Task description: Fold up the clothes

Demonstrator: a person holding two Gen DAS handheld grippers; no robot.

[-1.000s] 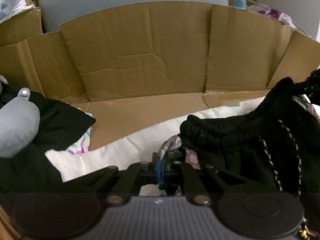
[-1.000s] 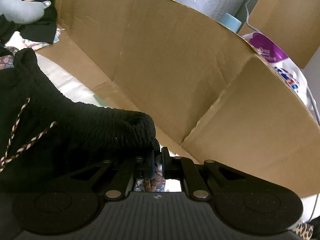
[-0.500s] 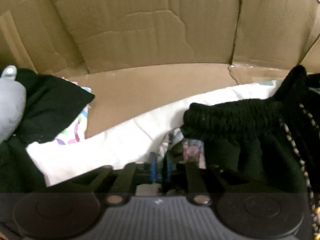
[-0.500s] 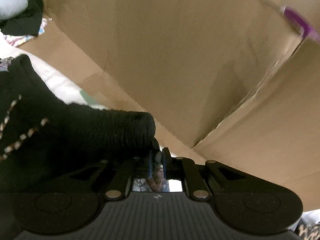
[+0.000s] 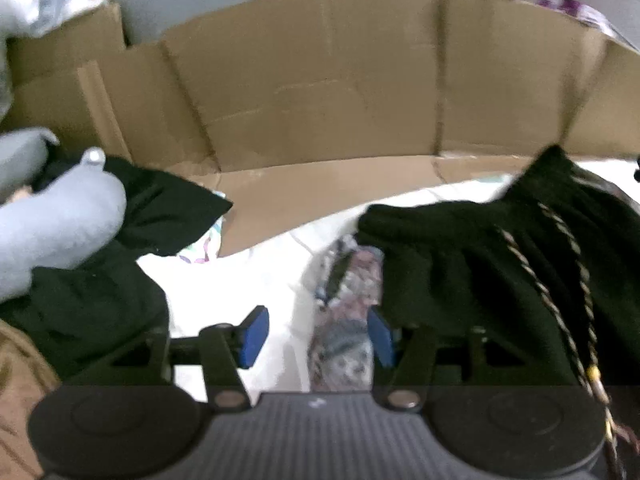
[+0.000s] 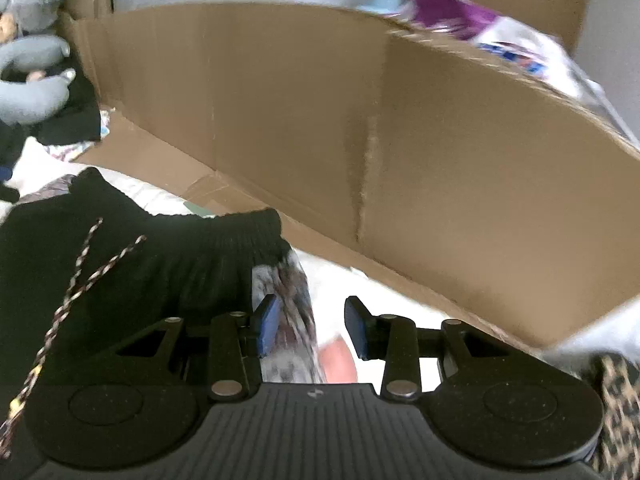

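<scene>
**Both grippers spread wide at the black waistband**

Left wrist view: the left gripper has its jaws wide apart and holds nothing. The black garment, with a ribbed elastic waistband and a braided drawstring, lies from 1 to 4 o'clock of the fingers; its edge covers part of the blue pad at 3 o'clock (I cannot tell if they touch). A patterned cloth comes up between the two pads, closer to the 3 o'clock one. Under all this lies a white sheet. At 9 to 10 o'clock there is a second dark garment with a grey plush toy on it. A cardboard wall closes the scene from 10 to 2 o'clock, a pale wall above it.

Right wrist view: the right gripper is also fully spread and grips nothing. The waistband of the black garment ends just at 10 o'clock of the fingers, and the drawstring hangs at 9 o'clock. The patterned cloth lies beside the 9 o'clock pad. The cardboard wall runs from 11 to 3 o'clock; a purple and white package is behind its top edge. A leopard-print fabric shows at 4 o'clock.
</scene>
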